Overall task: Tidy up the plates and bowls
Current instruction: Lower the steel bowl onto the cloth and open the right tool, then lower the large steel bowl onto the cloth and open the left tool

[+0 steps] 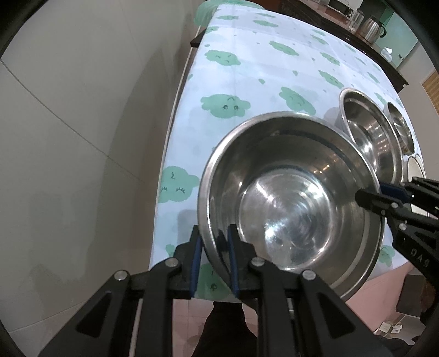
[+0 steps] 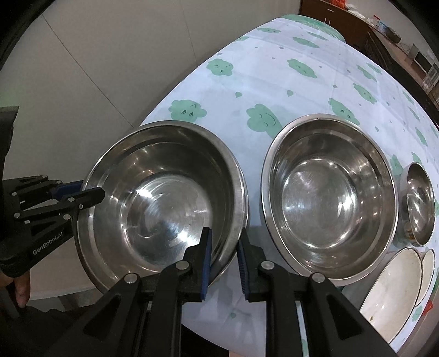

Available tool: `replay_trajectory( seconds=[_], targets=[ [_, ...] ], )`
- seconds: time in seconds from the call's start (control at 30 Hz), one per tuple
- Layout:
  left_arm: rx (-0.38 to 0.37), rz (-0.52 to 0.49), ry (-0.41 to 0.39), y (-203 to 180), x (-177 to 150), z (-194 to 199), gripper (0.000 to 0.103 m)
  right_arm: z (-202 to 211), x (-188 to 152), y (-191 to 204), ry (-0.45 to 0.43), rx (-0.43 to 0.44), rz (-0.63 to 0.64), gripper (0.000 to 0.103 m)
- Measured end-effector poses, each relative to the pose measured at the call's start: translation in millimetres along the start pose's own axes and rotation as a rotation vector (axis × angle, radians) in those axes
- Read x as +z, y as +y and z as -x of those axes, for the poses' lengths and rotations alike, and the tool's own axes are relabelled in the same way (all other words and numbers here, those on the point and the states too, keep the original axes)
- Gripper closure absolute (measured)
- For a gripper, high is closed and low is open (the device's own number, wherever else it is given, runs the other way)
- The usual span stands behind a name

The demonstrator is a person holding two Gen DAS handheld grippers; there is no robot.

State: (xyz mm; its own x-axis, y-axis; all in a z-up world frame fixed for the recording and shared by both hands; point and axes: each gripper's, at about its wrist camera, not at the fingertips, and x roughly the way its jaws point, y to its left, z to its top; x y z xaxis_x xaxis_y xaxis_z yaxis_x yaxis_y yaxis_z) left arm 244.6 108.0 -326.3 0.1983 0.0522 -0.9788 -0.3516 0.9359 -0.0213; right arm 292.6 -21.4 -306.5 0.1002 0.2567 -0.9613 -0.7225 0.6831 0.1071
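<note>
Cloud-print table (image 2: pixel 315 90): both hand-held grippers, left (image 1: pixel 212 263) and right (image 2: pixel 225 263), are pinching opposite rims of the big round steel bowl (image 2: pixel 162 197); I'd be lifting evenly.

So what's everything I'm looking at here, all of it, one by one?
held steel bowl: one, silver, at the table's near edge
second steel bowl: one, silver, on the cloth to the right of the held one
small steel bowl: one, silver, further right
white dishes: two, white, near right corner, overlapping
tablecloth: one, pale blue with green clouds, covering the table
kettle: one, silver with a dark handle, on the far counter
left tool: one, black with blue pads, clamped on the held bowl's rim
right tool: one, black with blue pads, clamped on the opposite rim
</note>
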Motion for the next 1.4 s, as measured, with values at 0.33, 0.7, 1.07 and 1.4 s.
replay_trajectory(
  seconds=[0.33,0.7,1.07,1.4],
  targets=[
    [0.004,0.002,-0.020,0,-3,8,0.085,11,-3,-1,-0.042,0.026,-0.017,0.066],
    [0.014,0.012,-0.031,-4,2,14,0.084,25,-10,-9,-0.069,0.033,-0.040,0.066],
    [0.016,0.030,-0.075,-6,11,35,0.071,29,-13,-20,-0.086,0.044,-0.068,0.066],
    [-0.003,-0.007,-0.090,-30,29,39,0.057,34,-18,-43,-0.096,0.031,-0.100,0.066]
  ],
)
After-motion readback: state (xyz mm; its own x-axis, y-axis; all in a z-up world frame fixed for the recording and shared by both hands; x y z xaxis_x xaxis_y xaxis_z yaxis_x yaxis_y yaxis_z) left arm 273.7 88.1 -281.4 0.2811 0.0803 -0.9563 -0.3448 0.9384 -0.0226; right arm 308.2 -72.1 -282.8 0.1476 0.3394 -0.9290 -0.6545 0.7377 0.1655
